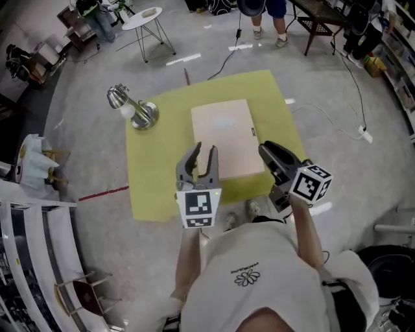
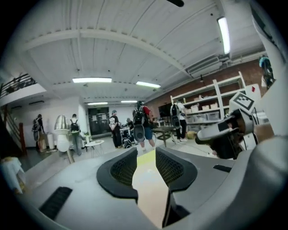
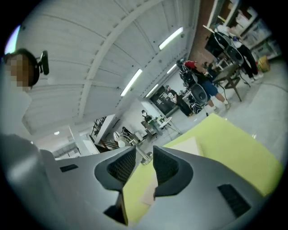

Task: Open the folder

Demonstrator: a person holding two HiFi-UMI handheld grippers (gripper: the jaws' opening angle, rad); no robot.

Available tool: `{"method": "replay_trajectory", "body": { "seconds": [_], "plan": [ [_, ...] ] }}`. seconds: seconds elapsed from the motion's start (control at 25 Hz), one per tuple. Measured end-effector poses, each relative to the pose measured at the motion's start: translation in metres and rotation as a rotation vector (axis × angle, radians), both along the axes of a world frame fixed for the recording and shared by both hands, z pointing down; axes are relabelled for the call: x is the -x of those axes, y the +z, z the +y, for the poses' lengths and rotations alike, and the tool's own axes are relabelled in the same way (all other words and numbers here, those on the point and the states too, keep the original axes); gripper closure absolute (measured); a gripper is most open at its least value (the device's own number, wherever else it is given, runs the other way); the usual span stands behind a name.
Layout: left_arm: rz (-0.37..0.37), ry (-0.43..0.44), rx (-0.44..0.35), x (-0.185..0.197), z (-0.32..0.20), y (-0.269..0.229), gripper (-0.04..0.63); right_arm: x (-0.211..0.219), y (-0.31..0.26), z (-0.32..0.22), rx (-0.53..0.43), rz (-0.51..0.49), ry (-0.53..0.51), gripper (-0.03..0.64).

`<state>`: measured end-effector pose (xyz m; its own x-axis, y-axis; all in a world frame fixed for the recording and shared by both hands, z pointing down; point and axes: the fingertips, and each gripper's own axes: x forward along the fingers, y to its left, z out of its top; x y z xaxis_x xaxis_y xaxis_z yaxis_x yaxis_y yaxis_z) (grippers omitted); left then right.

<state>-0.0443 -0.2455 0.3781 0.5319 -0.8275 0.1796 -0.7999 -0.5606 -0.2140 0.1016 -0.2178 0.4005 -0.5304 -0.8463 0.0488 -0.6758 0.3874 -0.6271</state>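
Observation:
A pale beige folder (image 1: pixel 224 136) lies flat and closed on the yellow-green table (image 1: pixel 152 172), in its middle. My left gripper (image 1: pixel 202 154) hovers over the folder's near left corner, its jaws a little apart with nothing between them. My right gripper (image 1: pixel 266 150) is rolled on its side by the folder's near right edge, also open and empty. In the left gripper view the folder (image 2: pixel 150 188) shows through the gap of the left gripper (image 2: pixel 146 158). Between the jaws of the right gripper (image 3: pixel 144 158) in its own view I see table (image 3: pixel 225 143) and part of the folder (image 3: pixel 186 146).
A silver desk lamp (image 1: pixel 133 107) stands on the table's far left corner. A white round side table (image 1: pixel 146 19) and a person's legs (image 1: pixel 269 26) are beyond the table. Cables run across the floor at right. White shelving (image 1: pixel 39 253) is at the near left.

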Motion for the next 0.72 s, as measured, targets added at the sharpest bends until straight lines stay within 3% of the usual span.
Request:
{"method": "replay_trajectory", "body": {
  "seconds": [0.12,0.2,0.36,0.52,0.72],
  "plan": [
    [-0.172,0.125,0.013,-0.020,0.003,0.025,0.440,-0.015,0.027,0.001,0.089,-0.174,-0.006,0.532],
    [-0.330,0.216,0.035,-0.029,0.009,0.056,0.416,-0.021,0.052,0.002,0.148,-0.285,-0.016,0.532],
    [-0.604,0.395,0.094,-0.040,0.026,0.120,0.383,-0.029,0.095,0.006,0.220,-0.384,-0.063,0.531],
    [-0.740,0.475,0.171,-0.033,0.034,0.166,0.363,-0.034,0.143,0.011,0.303,-0.417,-0.091,0.526],
    [-0.831,0.506,0.203,-0.027,0.034,0.189,0.359,-0.037,0.202,0.021,0.461,-0.508,-0.094,0.523]
  ]
}}
